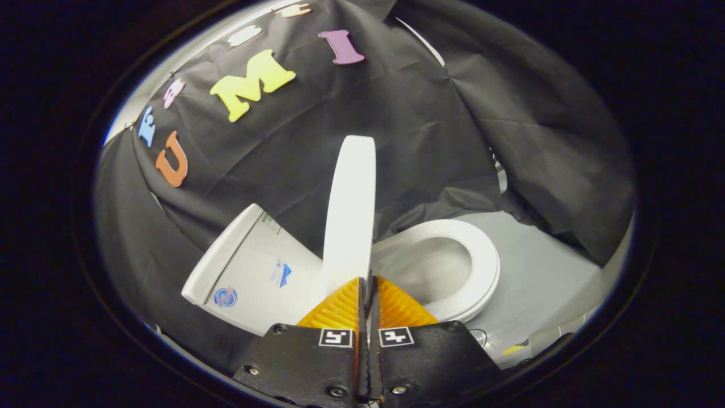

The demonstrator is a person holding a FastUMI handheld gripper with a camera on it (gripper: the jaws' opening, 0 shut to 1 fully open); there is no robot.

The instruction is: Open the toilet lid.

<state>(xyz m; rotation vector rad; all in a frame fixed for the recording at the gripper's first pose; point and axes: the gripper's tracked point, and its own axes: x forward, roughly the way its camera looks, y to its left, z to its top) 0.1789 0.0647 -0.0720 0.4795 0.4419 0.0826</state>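
The gripper (367,279) sits nearest, its two orange ribbed fingers (340,309) drawn together until almost no gap is left between them. Their tips meet at the near edge of the toilet lid (351,209); whether they actually pinch that edge or merely touch it cannot be made out. Each finger is mounted on a black plate carrying a small square black-and-white marker.

Just ahead of the fingertips the white lid stands raised, seen edge-on as a tall narrow slab rising away from the gripper and leaning slightly to the right at its top.

To the right of the lid, the white oval seat (481,266) lies flat, its ring open around the pale bowl (430,272). To the left of the lid sits the white cistern (249,272), tilted in this view, with small stickers on its face.

A pale grey floor (544,283) spreads out to the right of the seat. Black cloth (430,130) hangs behind the toilet on the far side and drapes around both sides in loose folds.
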